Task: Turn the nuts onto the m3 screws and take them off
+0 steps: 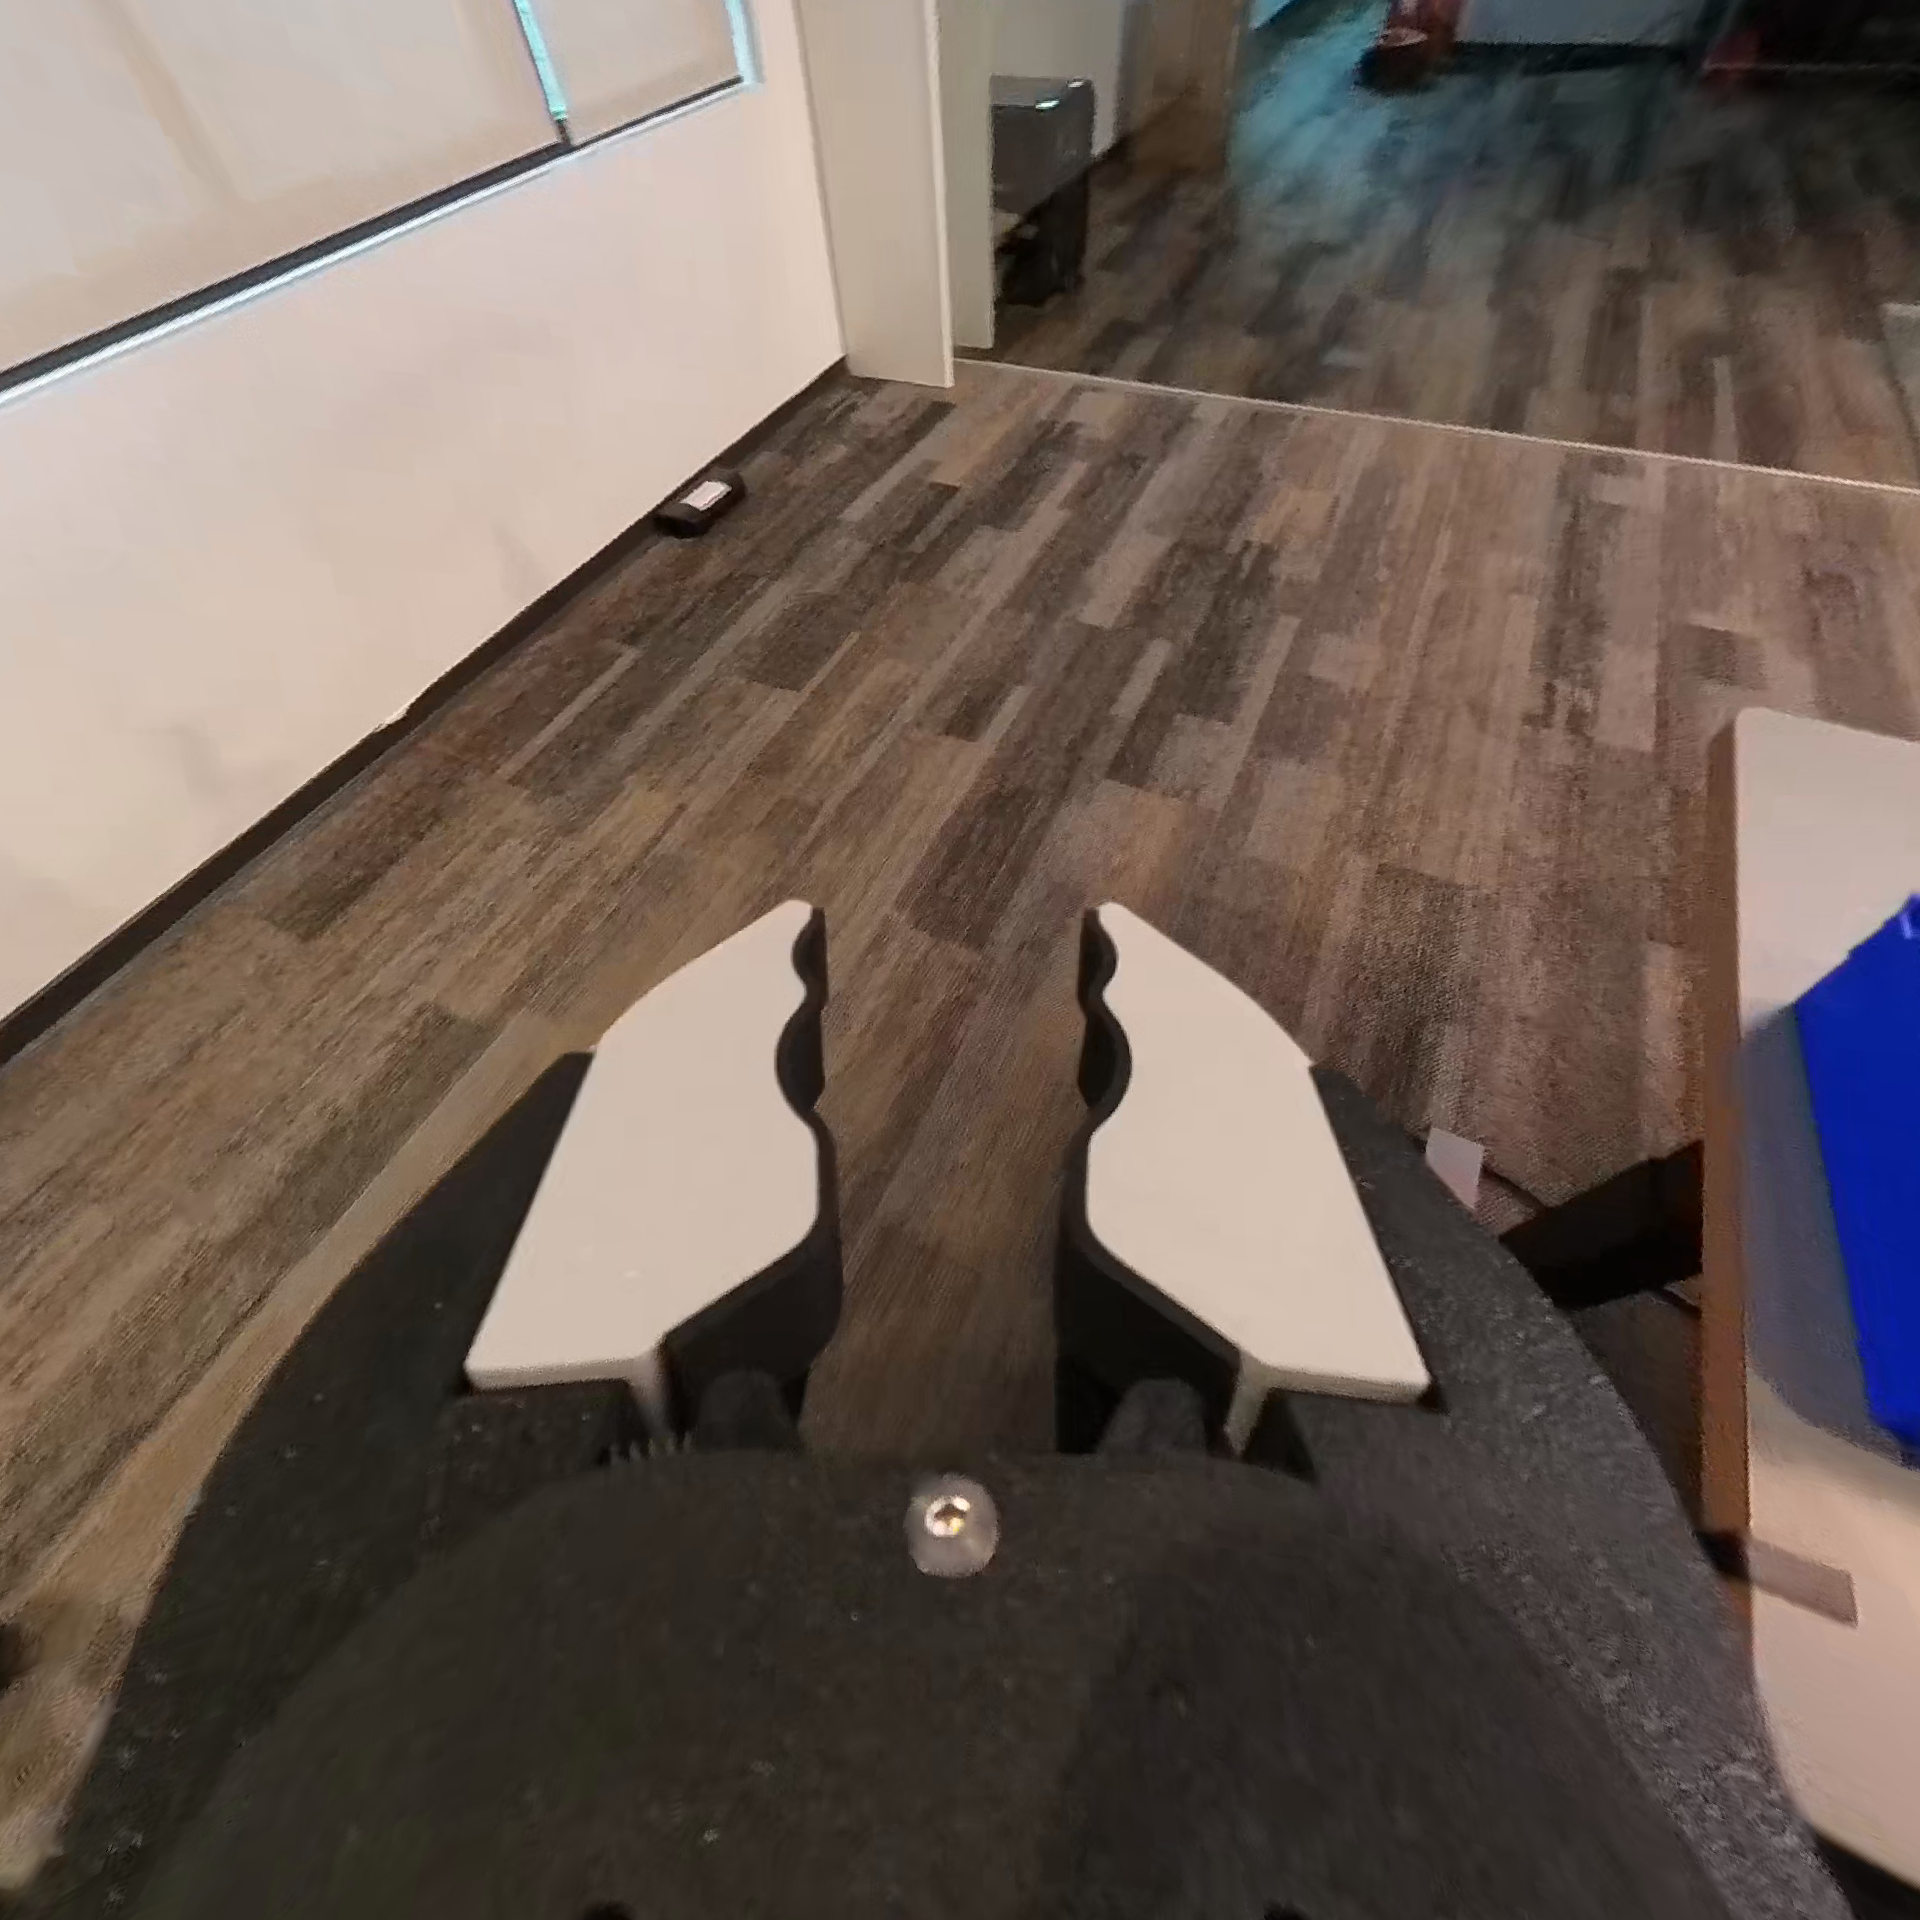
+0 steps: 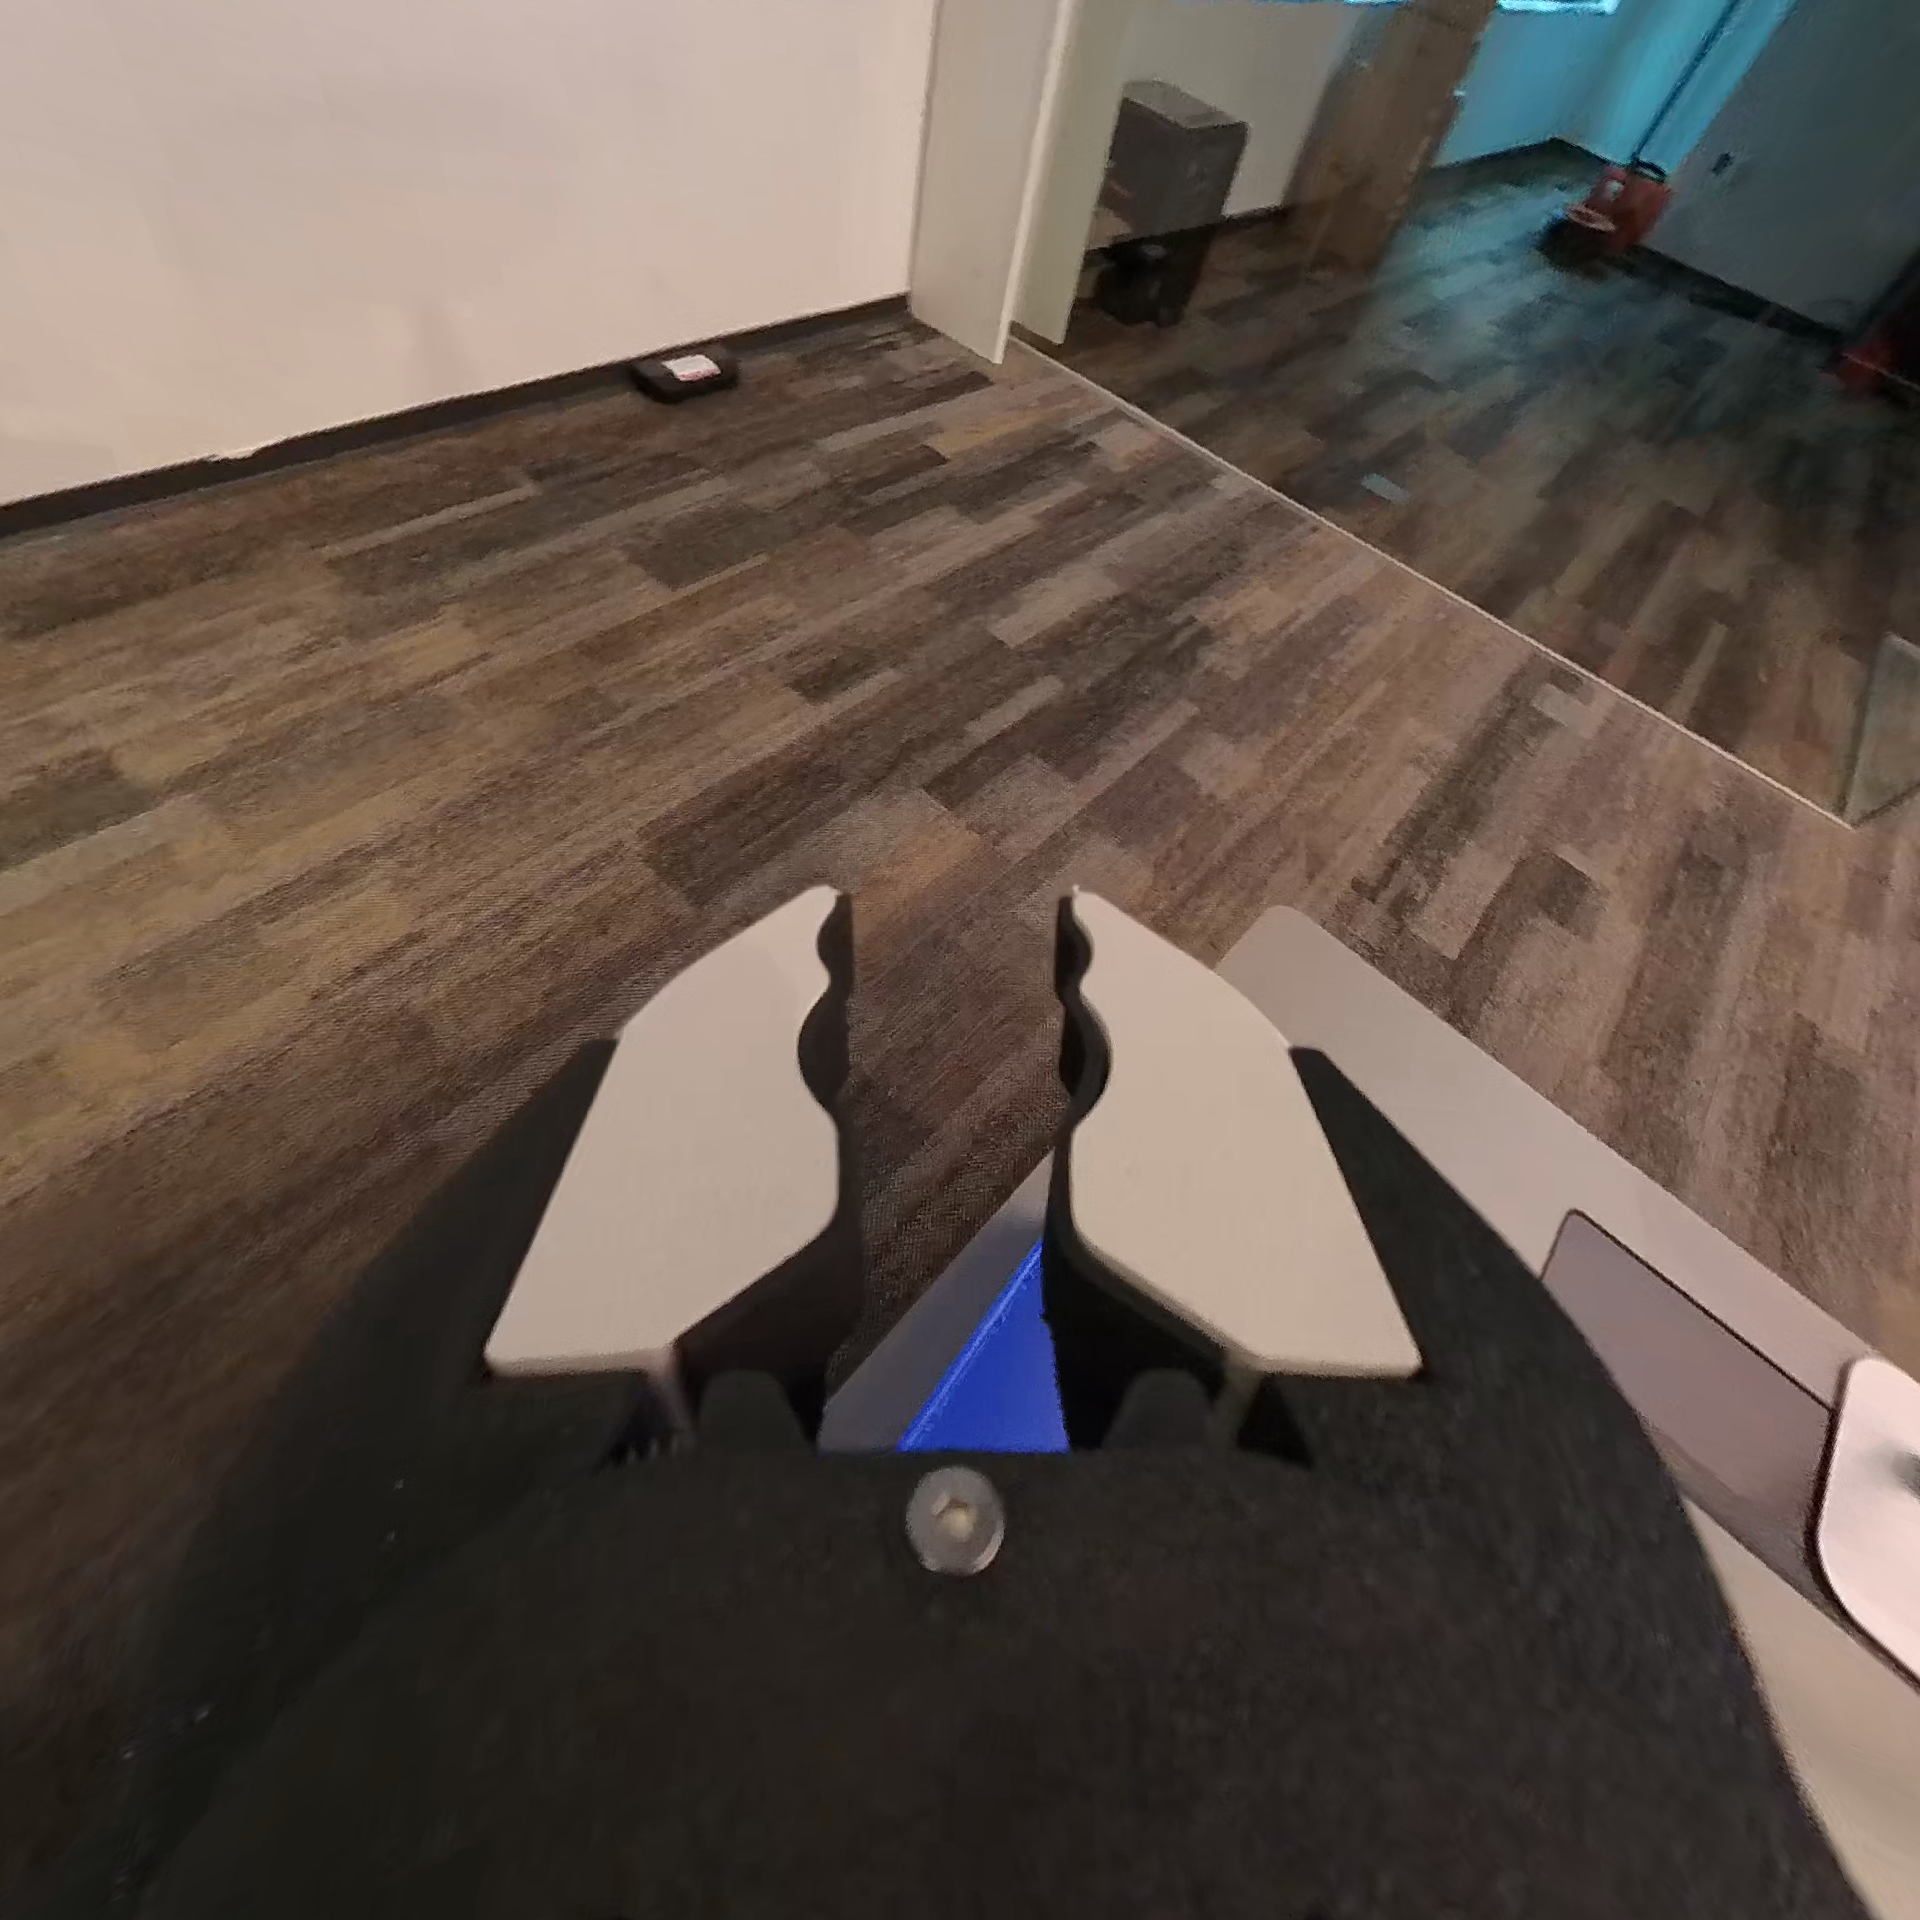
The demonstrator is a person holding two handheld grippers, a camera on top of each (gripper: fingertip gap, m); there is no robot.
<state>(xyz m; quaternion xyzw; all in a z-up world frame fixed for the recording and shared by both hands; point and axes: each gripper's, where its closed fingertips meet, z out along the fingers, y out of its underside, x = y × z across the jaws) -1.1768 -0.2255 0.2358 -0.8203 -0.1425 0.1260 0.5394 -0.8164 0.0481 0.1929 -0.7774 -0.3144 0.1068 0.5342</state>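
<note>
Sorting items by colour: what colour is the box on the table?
Blue box; clearest in the left wrist view, at the right edge.

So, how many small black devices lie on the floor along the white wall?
1. The small black device lies on the floor against the white wall, left of the doorway. Others may be out of view.

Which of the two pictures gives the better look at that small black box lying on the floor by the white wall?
The right wrist view: the small black box is sharper there, with a pale label on top. The left wrist view shows it darker and narrower.
</note>
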